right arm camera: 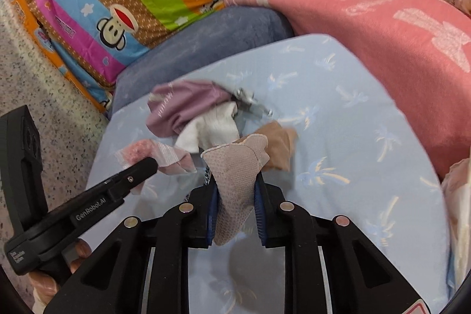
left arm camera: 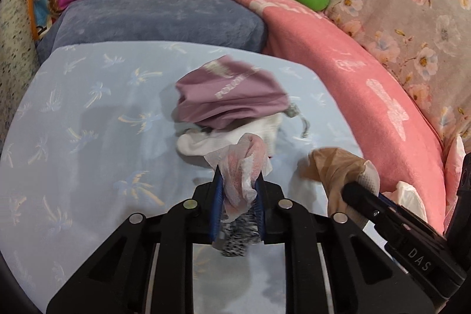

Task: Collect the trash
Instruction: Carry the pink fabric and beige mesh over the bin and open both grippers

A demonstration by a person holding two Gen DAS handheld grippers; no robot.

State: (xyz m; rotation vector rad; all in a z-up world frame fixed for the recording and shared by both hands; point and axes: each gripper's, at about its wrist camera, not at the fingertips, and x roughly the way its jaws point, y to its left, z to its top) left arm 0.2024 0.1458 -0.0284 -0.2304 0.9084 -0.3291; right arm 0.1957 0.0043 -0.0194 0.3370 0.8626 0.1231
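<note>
"DAS" on right tongs (left arm camera: 351, 190), "GenRobot.AI" on left tongs (right arm camera: 147, 165)

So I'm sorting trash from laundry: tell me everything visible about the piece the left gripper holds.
The crumpled tissue is thin, white, embossed paper with a pink tint showing through. It stands bunched and upright, pinched between the blue pads of the left gripper, lifted above the light blue sheet. A speckled black-and-white piece hangs below it in the same grip. Nothing else clearly touches it.
</note>
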